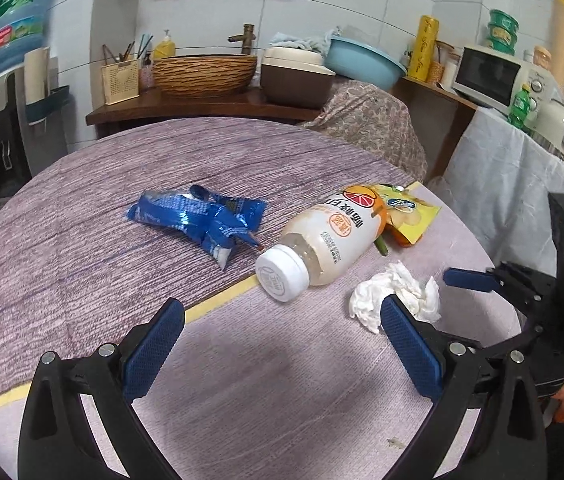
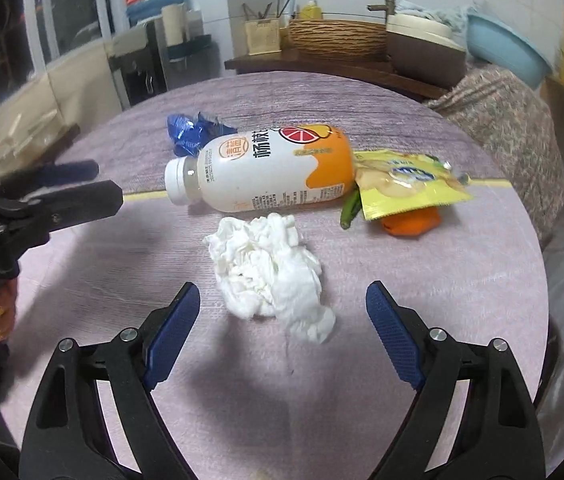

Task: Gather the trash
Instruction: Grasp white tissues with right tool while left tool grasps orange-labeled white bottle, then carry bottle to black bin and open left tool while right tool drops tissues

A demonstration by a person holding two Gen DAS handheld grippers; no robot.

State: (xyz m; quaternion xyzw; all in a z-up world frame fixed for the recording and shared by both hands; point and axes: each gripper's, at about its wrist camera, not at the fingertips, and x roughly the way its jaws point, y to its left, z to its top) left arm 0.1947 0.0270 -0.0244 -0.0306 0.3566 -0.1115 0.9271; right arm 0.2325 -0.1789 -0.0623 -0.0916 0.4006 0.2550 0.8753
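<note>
Lower the open, empty right gripper (image 2: 278, 320) squarely over the crumpled tissue (image 2: 268, 270), pinching its bulk; left gripper (image 1: 282, 344) open too.

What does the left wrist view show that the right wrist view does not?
Only the left wrist view shows the microwave and the green soda bottle. Only the right wrist view shows the orange peel clearly. Both share the drink bottle, crumpled tissue, blue wrapper and yellow packet.
</note>
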